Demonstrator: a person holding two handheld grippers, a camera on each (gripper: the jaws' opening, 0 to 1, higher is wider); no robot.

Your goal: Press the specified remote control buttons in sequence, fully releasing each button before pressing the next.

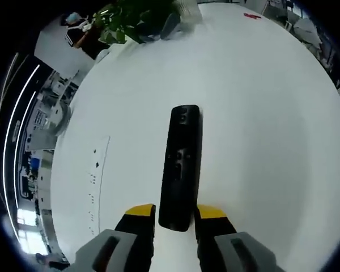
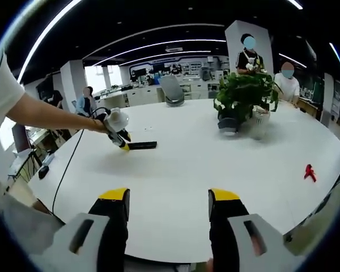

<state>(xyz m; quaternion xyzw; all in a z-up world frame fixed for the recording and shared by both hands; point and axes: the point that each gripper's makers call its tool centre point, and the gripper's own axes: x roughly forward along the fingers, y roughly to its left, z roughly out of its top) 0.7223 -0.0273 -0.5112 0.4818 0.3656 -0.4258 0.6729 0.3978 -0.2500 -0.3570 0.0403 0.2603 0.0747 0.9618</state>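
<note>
In the left gripper view, the left gripper [image 1: 175, 218], grey with yellow-tipped jaws, has its jaws set narrowly on either side of the near end of a long black rectangular remote control [image 1: 180, 167]. The jaw tips sit right against the remote's sides, gripping it. The remote stretches away from the jaws over the large white round table [image 1: 260, 141], its button face turned up to the camera. Farther off, at the table's far edge, stands a green leafy potted plant [image 1: 130, 20], with a small red object [image 1: 252, 16] well apart to its right.

In the right gripper view, the right gripper [image 2: 168, 204] hangs above the near edge of the same table [image 2: 175, 170], its yellow-tipped jaws spread wide with nothing between them. Beyond, to the left, a person's bare arm [image 2: 51, 116] reaches in with the left gripper [image 2: 123, 144] clamping the remote [image 2: 143, 145] at its near end. Farther right are the plant [image 2: 243, 96] and the red object [image 2: 310, 172].
</note>
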